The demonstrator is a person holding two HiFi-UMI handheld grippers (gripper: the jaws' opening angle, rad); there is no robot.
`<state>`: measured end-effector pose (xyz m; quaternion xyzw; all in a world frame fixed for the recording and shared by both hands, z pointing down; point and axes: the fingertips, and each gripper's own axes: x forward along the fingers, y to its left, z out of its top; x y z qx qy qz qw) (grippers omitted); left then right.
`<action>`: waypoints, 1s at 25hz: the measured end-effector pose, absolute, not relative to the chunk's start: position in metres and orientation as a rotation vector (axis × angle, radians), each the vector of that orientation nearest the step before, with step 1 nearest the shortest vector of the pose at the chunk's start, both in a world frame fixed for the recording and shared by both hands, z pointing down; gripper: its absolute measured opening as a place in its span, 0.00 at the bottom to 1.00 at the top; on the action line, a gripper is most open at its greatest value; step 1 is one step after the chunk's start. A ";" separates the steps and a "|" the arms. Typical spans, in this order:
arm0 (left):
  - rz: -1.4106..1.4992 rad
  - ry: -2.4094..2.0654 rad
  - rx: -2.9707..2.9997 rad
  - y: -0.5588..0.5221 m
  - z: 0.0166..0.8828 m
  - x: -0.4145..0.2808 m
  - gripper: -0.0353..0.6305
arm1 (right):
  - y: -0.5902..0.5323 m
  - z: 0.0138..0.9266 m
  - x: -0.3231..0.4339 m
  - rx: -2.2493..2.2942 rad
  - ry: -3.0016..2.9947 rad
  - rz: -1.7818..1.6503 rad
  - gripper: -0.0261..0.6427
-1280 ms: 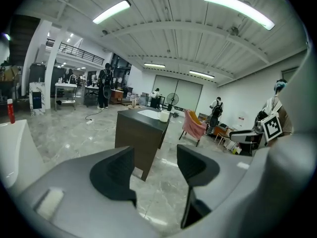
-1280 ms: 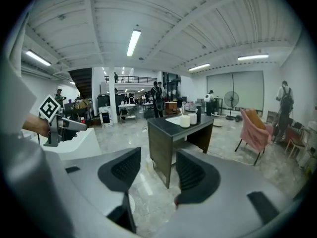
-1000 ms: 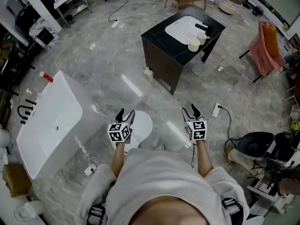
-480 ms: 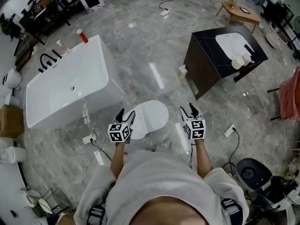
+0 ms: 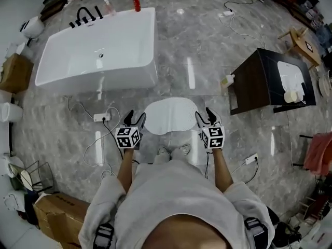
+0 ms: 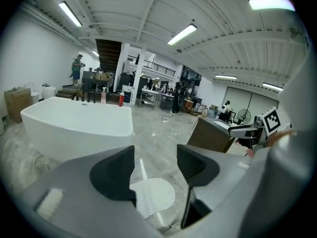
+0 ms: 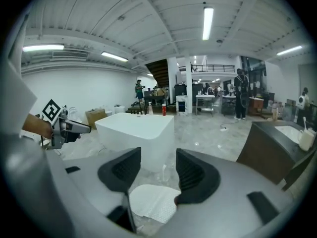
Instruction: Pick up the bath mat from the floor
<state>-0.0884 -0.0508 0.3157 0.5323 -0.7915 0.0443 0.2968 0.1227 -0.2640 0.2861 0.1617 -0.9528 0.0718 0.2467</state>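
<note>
Two grippers: left gripper (image 5: 134, 118) and right gripper (image 5: 203, 116), held above floor (image 5: 207, 45), on near side of bathtub (image 5: 98, 51).
Left jaws: spread, nothing between.
Right jaws: spread, nothing between.
Bath mat (image 5: 170, 115): flat on floor, near bathtub's right front corner, untouched, between both grippers in head view.
Dark cabinet (image 5: 254, 84): right of bathtub, well apart.

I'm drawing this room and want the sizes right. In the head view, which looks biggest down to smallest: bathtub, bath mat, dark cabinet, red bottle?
1. bathtub
2. dark cabinet
3. bath mat
4. red bottle, tiny beside the tub's far end
</note>
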 end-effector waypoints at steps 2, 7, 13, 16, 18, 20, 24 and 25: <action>0.103 -2.121 1.383 -0.034 0.318 -0.101 0.47 | -0.251 0.288 0.106 0.398 -2.595 0.193 0.38; 0.062 -2.135 1.319 0.001 0.332 -0.120 0.47 | -0.225 0.299 0.081 0.329 -2.558 0.171 0.38; 0.054 -2.083 1.256 0.023 0.371 -0.126 0.47 | -0.207 0.322 0.074 0.293 -2.508 0.179 0.38; 0.044 -2.042 1.243 0.026 0.390 -0.119 0.47 | -0.203 0.334 0.081 0.303 -2.476 0.186 0.38; 0.055 -2.017 1.243 0.027 0.402 -0.116 0.47 | -0.202 0.341 0.085 0.319 -2.464 0.197 0.38; 0.062 -1.996 1.242 0.026 0.412 -0.112 0.47 | -0.202 0.348 0.089 0.334 -2.455 0.214 0.38; 0.064 -1.976 1.219 0.023 0.425 -0.099 0.47 | -0.200 0.361 0.101 0.326 -2.429 0.243 0.38; 0.068 -1.975 1.207 0.023 0.428 -0.095 0.47 | -0.200 0.364 0.104 0.316 -2.424 0.248 0.38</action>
